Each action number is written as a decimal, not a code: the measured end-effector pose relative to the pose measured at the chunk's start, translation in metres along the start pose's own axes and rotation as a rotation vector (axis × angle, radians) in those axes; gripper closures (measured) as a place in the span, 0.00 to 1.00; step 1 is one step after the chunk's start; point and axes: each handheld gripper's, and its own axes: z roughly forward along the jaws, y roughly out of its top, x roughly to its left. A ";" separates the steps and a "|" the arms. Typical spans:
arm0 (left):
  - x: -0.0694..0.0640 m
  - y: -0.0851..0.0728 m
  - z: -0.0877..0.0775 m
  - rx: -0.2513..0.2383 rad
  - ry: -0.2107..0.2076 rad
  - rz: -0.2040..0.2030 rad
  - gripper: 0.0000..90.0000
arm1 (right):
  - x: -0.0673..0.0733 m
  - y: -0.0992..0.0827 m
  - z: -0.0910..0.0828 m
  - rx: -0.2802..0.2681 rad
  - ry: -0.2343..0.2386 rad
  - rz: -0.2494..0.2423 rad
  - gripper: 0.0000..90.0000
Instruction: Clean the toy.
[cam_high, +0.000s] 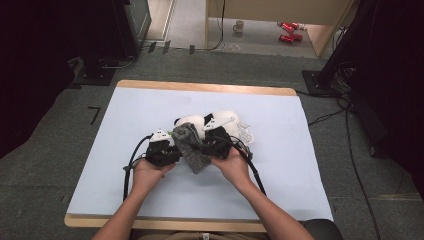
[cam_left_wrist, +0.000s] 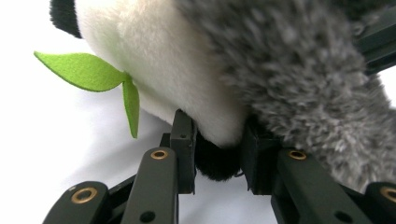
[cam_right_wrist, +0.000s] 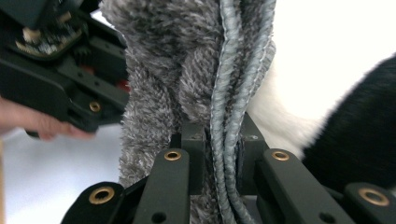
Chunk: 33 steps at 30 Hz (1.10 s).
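High view overhead, facing forward-down; tool views close-up; all share grey fabric (cam_high: 192, 147).

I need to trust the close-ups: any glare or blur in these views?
High view: soft, dim surroundings, panda washed out. Left gripper view: sharp jaws and leaf. Right gripper view: cloth seam crisp, white plush overexposed, other gripper blurred.
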 end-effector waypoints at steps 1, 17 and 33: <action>0.003 0.000 0.000 0.003 0.000 -0.007 0.78 | 0.000 0.000 -0.001 0.007 -0.022 -0.017 0.88; 0.019 0.016 0.005 0.022 -0.038 -0.018 0.78 | -0.047 -0.012 -0.054 -0.056 -0.113 0.139 0.89; 0.028 0.022 0.008 0.038 -0.057 -0.072 0.78 | -0.090 -0.040 -0.097 -0.107 -0.235 0.279 0.88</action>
